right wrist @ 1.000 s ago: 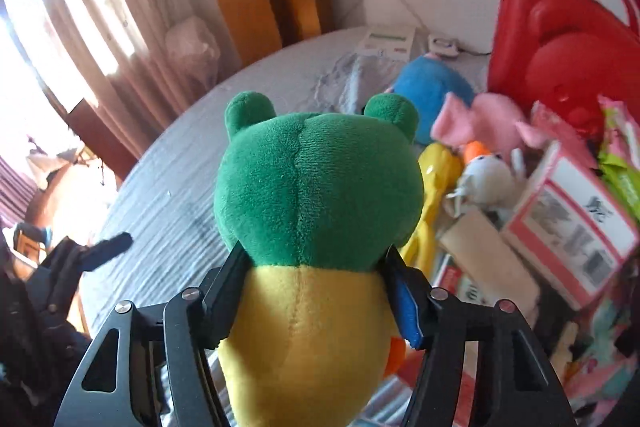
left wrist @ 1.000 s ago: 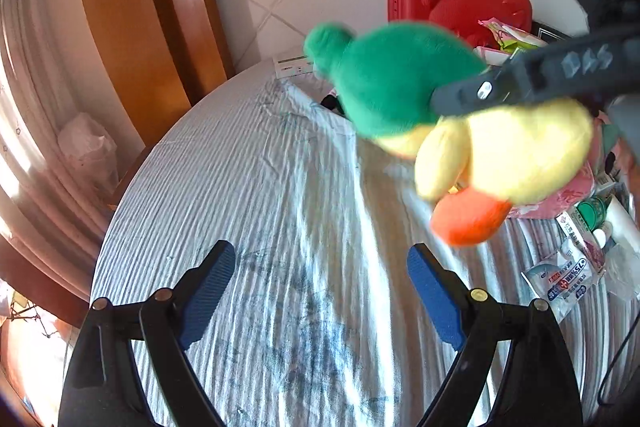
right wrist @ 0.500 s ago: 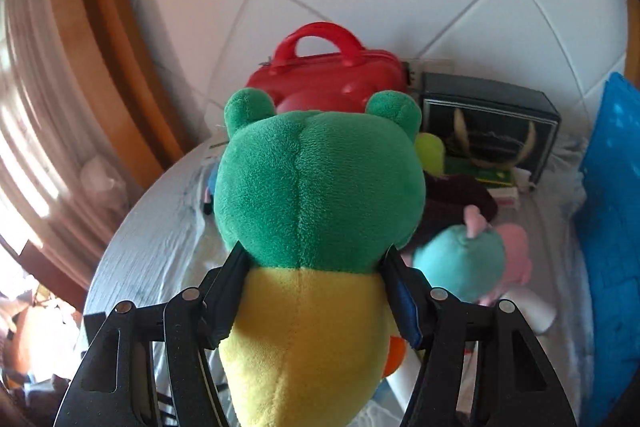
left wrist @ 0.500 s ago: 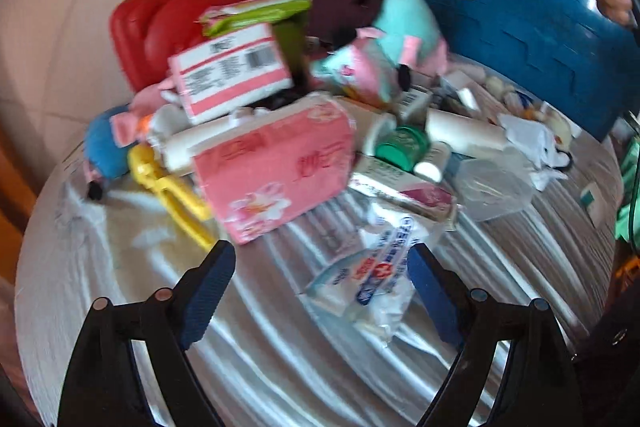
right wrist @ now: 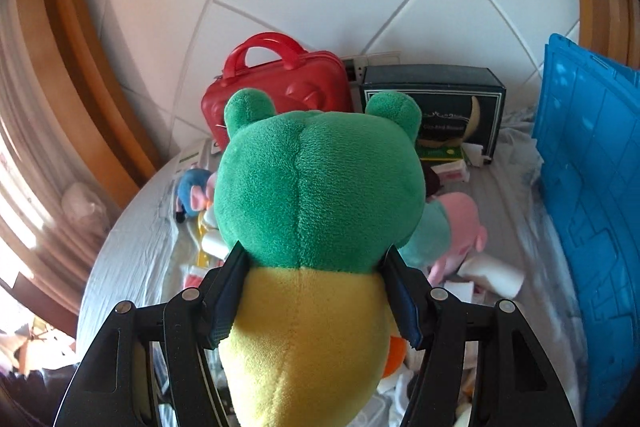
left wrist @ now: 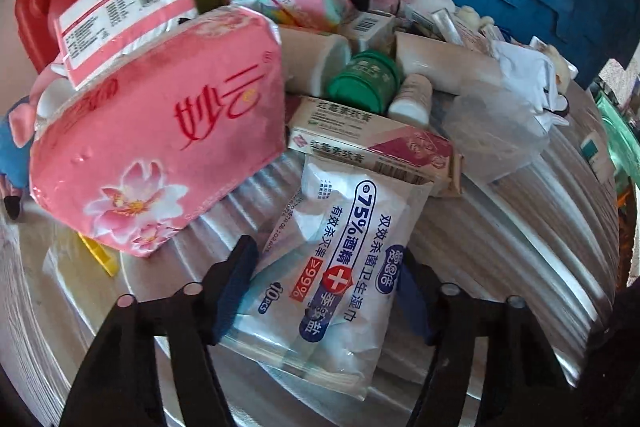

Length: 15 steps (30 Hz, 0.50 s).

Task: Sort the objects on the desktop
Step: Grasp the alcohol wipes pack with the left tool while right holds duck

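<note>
Your left gripper has swung from bare cloth down over the wipes pack, jaws closing around it, so that's your next pick. Your right gripper stays clamped on the plush frog, now lifted above the pile near the blue bin.

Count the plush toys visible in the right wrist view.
3: green-and-yellow plush frog clamped in the right hand-held gripper; small blue plush toy behind-left; pink-and-teal plush toy right. Others may be hidden behind the frog.

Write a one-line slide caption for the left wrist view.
Left tongs closing around a wet-wipes packet beside a pink tissue pack on the cluttered table.
</note>
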Each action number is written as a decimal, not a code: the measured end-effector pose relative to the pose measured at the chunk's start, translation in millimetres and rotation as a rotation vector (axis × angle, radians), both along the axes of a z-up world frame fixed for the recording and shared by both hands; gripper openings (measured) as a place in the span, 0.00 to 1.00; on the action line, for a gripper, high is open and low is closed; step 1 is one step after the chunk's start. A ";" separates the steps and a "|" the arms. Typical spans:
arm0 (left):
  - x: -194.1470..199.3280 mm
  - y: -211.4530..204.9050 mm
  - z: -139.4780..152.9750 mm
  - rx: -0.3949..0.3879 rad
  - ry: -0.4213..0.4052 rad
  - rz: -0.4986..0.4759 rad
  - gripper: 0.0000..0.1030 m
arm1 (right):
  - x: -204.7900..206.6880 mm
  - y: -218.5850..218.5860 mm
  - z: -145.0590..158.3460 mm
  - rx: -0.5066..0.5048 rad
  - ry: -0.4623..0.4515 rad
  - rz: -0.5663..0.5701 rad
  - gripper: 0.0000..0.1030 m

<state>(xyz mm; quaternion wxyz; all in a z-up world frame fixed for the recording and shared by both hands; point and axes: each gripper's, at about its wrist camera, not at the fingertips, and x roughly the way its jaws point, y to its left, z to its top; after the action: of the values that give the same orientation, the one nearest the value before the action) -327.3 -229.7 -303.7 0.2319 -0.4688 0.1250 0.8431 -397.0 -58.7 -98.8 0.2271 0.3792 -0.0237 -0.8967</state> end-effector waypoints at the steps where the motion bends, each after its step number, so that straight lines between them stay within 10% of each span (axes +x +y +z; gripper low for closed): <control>1: -0.8 -1.9 2.5 0.005 0.000 0.021 0.44 | 1.4 -0.5 1.3 0.001 0.007 0.000 0.62; 3: 0.8 -3.8 11.6 0.015 0.003 0.047 0.25 | 4.9 -2.7 3.4 0.016 0.022 -0.001 0.62; 15: 19.2 10.8 110.6 0.075 0.198 0.059 0.22 | 39.1 14.4 21.6 -0.009 0.085 -0.034 0.62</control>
<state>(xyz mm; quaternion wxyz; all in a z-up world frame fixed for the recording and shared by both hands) -308.1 -218.9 -193.0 0.2108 -0.3777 0.1015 0.8959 -357.9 -44.3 -77.3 0.2141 0.3393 -0.0244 -0.9157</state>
